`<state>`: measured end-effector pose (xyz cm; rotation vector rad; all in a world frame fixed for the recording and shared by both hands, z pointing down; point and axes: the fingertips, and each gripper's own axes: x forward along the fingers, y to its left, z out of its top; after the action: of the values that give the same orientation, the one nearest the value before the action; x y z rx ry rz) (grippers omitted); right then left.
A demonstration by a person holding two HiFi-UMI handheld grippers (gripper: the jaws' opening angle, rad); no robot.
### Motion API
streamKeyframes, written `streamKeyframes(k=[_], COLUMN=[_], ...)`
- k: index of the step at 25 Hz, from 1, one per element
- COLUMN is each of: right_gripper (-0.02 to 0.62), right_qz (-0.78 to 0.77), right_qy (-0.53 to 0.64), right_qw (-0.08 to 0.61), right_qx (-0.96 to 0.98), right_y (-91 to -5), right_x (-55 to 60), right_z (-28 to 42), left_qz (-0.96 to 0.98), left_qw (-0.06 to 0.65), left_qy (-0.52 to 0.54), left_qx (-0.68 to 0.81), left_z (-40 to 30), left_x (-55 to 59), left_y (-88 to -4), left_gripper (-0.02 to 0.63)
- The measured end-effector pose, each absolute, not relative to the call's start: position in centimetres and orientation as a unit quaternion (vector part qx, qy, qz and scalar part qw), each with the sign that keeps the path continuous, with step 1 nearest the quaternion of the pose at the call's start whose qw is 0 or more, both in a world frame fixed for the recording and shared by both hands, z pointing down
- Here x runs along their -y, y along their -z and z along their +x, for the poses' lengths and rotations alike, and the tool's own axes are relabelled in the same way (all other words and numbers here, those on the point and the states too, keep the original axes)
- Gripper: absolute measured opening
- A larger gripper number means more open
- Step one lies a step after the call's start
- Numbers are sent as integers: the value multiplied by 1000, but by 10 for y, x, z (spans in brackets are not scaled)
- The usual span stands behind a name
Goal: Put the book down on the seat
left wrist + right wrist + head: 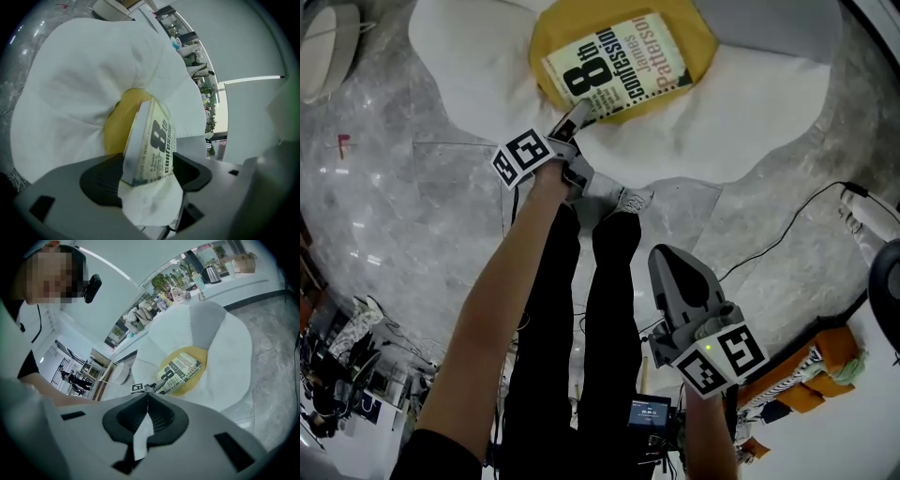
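The book (623,64) lies on the seat (769,112); the left claw (147,176) stands wide around its near corner (right claw (147,399) pinched shut, empty). Best draw straight back without nudging it.

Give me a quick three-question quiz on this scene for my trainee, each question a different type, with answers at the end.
1. True or false: the book lies on the yellow middle of the seat.
2. Which has the book's corner between its jaws? A) left gripper B) right gripper
3. Fill in: the right gripper's jaws are ____.
Key: 1 true; 2 A; 3 shut.
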<state>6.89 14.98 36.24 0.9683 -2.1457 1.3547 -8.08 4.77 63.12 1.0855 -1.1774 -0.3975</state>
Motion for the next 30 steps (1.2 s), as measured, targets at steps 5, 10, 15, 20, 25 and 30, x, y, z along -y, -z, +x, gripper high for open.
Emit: streamKeyframes(k=[5,10,15,20,25,30], right_gripper=[17,17,17,17,17,17], right_qz=[351,354,356,358,362,365], right_qy=[-488,-487,-484,-478,-466,-454], right_qw=[212,209,206,207,210,206], right_qx=[770,771,772,775,779,787], right_y=[-360,-356,-348,-333,-306,-270], right_x=[-149,-150,-156,-158,-161,-160], right_z=[73,73,70,69,68,60], left_qz=[479,486,498,501,513,539], left_qw=[682,682,679,673,659,647], left_qy=[167,170,168,161,146,118], left_qx=[527,520,512,520,531,526], left_z=[-82,-81,-76,-76,-74,-66], left_x=[-53,-52,-52,-55,-64,-75], left_y=[-630,-624,-611,-594,-564,-525], left_gripper=[330,329,328,328,324,284])
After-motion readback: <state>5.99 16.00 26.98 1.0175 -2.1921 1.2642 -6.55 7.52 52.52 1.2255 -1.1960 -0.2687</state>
